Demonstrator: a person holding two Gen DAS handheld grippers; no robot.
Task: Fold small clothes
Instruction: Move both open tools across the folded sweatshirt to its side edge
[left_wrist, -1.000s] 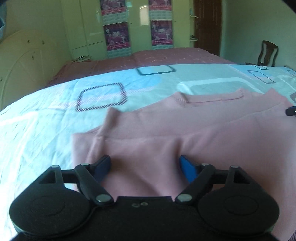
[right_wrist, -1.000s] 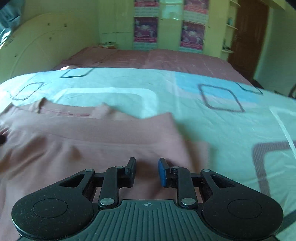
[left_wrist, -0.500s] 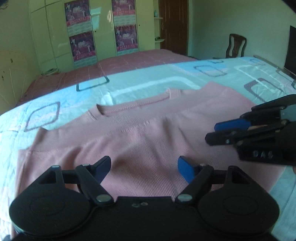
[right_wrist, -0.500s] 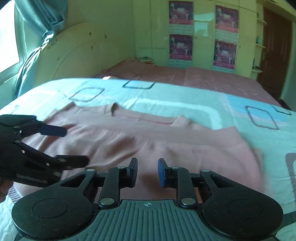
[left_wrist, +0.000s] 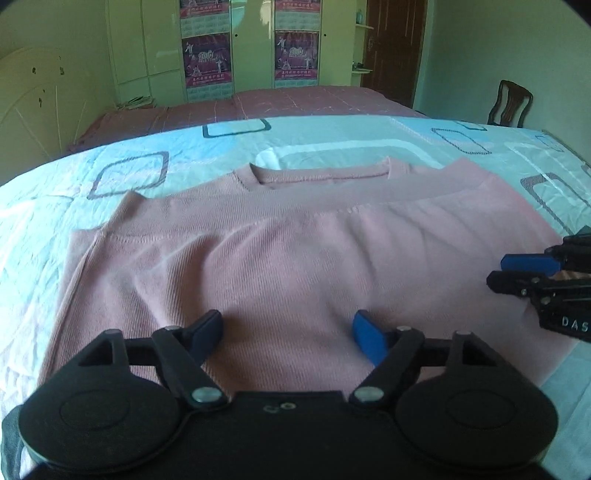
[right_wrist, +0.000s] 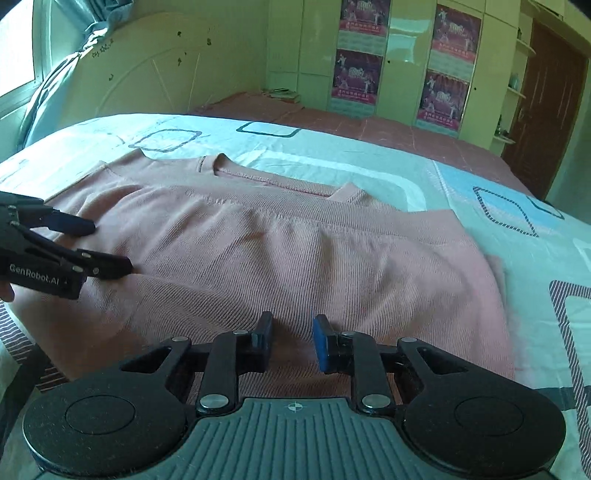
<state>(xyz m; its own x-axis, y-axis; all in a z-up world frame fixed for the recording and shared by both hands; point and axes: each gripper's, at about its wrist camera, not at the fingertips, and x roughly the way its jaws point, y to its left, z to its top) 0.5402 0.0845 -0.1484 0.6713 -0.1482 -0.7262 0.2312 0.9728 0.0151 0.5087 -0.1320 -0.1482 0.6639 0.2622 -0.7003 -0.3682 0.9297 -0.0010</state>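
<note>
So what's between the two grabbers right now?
Only pink sweater: in both wrist views its ribbed cloth fills the stretch between the left gripper and right gripper.

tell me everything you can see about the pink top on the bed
The pink top is a fine-ribbed knit with a round, banded neckline at the far side. It lies flat on the patterned bedsheet, already folded: its banded hem runs across just below the neckline, and the sides look tucked in. Soft wrinkles cross the middle. The left gripper and the right gripper sit low over its near edge, jaws apart, gripping nothing.
</note>
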